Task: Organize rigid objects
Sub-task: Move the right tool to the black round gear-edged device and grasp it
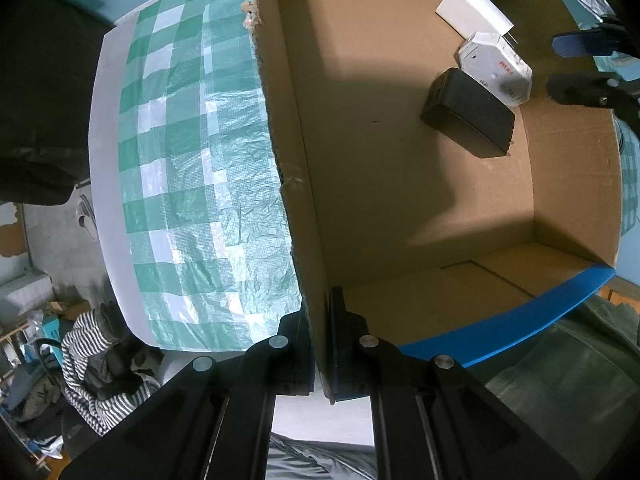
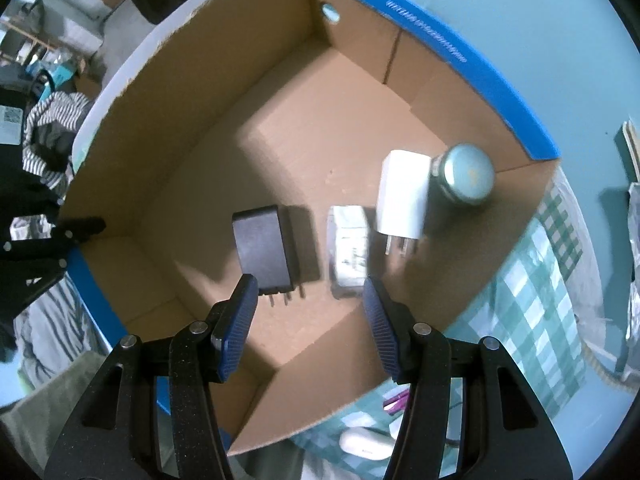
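Left gripper [image 1: 322, 344] is clamped on the cardboard box [image 1: 288, 128] wall, one finger each side. Right gripper [image 2: 308, 320] hangs spread wide above the box floor, holding nothing. Just ahead of its fingertips lie the black adapter [image 2: 262, 248] and grey plug [image 2: 349, 248]; farther ahead, white charger [image 2: 402, 196] touching the round tin [image 2: 466, 174]. Only the left view shows the checkered cloth [image 1: 180, 160] beside the box.

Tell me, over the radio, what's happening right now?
Left gripper clamped on cardboard box wall. Right gripper open above box, empty. Black adapter, white charger inside. Nothing blocking.
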